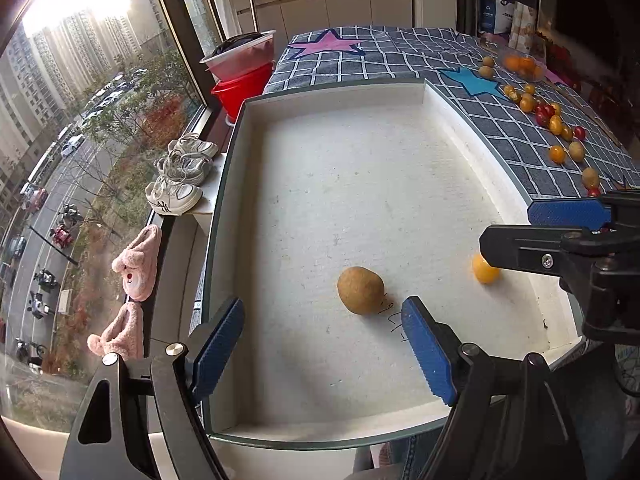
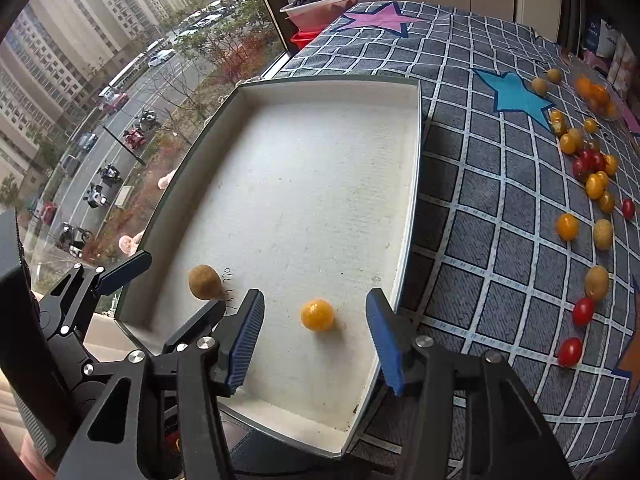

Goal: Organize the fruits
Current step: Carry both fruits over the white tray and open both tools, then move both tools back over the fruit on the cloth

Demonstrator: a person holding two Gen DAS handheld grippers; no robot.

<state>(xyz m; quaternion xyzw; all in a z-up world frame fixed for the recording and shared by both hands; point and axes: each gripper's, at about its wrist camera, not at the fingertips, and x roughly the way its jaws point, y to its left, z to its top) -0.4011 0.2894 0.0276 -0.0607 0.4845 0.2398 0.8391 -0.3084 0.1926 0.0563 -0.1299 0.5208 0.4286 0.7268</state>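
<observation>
1. Currently, left gripper (image 1: 324, 344) was spread apart, holding nothing, just short of the brown fruit (image 1: 360, 290) in the white tray (image 1: 336, 92).
2. Right gripper (image 2: 316, 340) gaped too, orange fruit (image 2: 317, 314) loose between its pads.
3. Remaining fruits (image 2: 592, 184) lay on the checked cloth (image 2: 480, 208).

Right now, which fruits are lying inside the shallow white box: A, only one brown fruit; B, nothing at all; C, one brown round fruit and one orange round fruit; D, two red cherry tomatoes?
C: the shallow white box holds just the brown round fruit and the orange round fruit, lying apart on its floor, while the red tomatoes sit outside on the checked cloth.
</observation>
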